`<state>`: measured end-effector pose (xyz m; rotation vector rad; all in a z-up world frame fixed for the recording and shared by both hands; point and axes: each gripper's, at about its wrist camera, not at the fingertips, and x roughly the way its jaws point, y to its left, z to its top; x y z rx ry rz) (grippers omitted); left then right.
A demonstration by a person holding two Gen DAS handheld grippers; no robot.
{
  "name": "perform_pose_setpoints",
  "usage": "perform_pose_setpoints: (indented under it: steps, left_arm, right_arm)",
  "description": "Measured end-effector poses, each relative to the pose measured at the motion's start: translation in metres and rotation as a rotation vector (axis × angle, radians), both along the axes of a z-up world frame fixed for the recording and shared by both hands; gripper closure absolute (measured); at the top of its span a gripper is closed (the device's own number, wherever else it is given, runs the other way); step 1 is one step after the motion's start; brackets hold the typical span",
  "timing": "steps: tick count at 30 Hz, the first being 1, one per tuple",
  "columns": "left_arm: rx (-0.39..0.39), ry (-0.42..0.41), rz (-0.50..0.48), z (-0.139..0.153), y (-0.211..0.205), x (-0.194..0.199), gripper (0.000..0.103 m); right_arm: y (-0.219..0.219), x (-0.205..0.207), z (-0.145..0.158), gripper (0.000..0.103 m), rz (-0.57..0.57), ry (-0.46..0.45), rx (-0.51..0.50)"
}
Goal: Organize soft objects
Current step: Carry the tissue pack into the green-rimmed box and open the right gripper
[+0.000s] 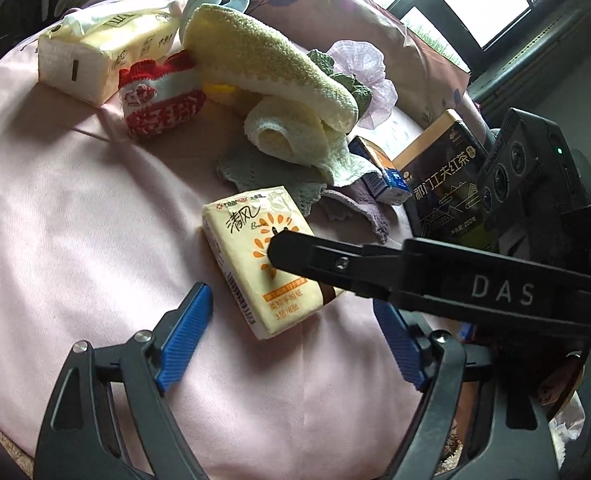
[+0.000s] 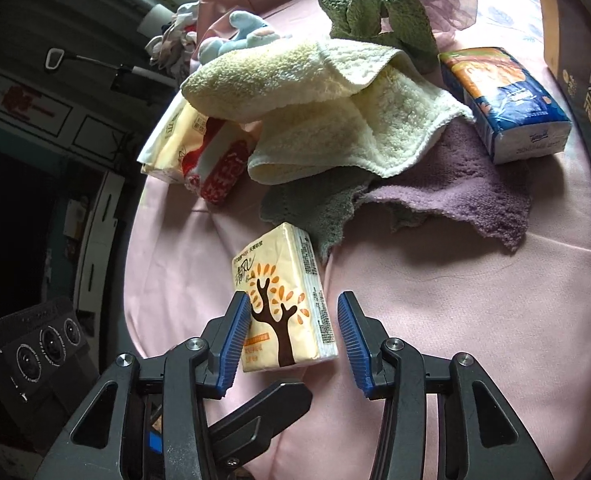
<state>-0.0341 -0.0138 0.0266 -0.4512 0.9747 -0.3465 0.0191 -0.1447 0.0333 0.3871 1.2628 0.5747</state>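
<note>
Tissue pack (image 2: pixel 283 300), flat and glossy, is bracketed by the spread right claw (image 2: pixel 294 340), unpinched. Only the left view shows the spread left claw (image 1: pixel 291 344); a fluffy yellow towel (image 2: pixel 327 112) is draped on the pink bed (image 2: pixel 435 320).

The right gripper (image 2: pixel 293 340) stands with its jaws parted around the lower half of the yellow tissue pack (image 2: pixel 285 304), left pad touching or nearly touching its face, right pad clear, and the yellow towel (image 2: pixel 327 120) lies well beyond the fingertips.
</note>
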Motion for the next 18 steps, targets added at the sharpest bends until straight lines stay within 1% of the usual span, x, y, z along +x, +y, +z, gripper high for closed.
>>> perform_pose_setpoints:
  steps: [1,2,3,4,5,7,8,10,12,15,18]
  left_arm:
    - [0.020,0.003,-0.003,0.000,-0.002,0.001,0.048]
    - [0.077,-0.006,0.023,0.002,-0.005,0.002,0.054]
    - [0.095,-0.031,0.019,0.008,-0.007,0.001,0.055]
    - [0.107,-0.063,0.027,0.016,-0.008,-0.002,0.055]
    - [0.095,-0.105,0.031,0.026,-0.008,-0.005,0.056]
    - [0.070,-0.197,0.005,0.051,-0.013,-0.012,0.056]
    - [0.071,-0.236,-0.017,0.063,-0.020,-0.015,0.056]
    - [0.099,-0.306,-0.066,0.088,-0.040,-0.020,0.056]
    - [0.123,-0.381,-0.120,0.108,-0.064,-0.026,0.057]
    - [0.095,-0.460,-0.222,0.128,-0.100,-0.029,0.056]
    - [0.069,-0.496,-0.342,0.140,-0.138,-0.029,0.056]
  right_arm:
    - [0.002,-0.001,-0.001,0.055,0.011,-0.004,0.001]
    - [0.003,-0.002,0.000,0.057,0.010,-0.022,-0.017]
    - [0.004,-0.004,0.004,0.058,0.010,-0.045,-0.029]
    - [0.002,-0.006,0.011,0.058,0.006,-0.072,-0.010]
    - [-0.003,-0.009,0.021,0.058,-0.005,-0.105,0.020]
    - [-0.018,-0.018,0.049,0.058,-0.029,-0.180,0.065]
    - [-0.026,-0.024,0.063,0.058,-0.045,-0.224,0.071]
    - [-0.045,-0.039,0.090,0.058,-0.091,-0.311,0.064]
    - [-0.069,-0.052,0.112,0.058,-0.160,-0.382,0.063]
    - [-0.114,-0.070,0.134,0.058,-0.278,-0.457,0.066]
    - [-0.155,-0.087,0.147,0.058,-0.402,-0.502,0.045]
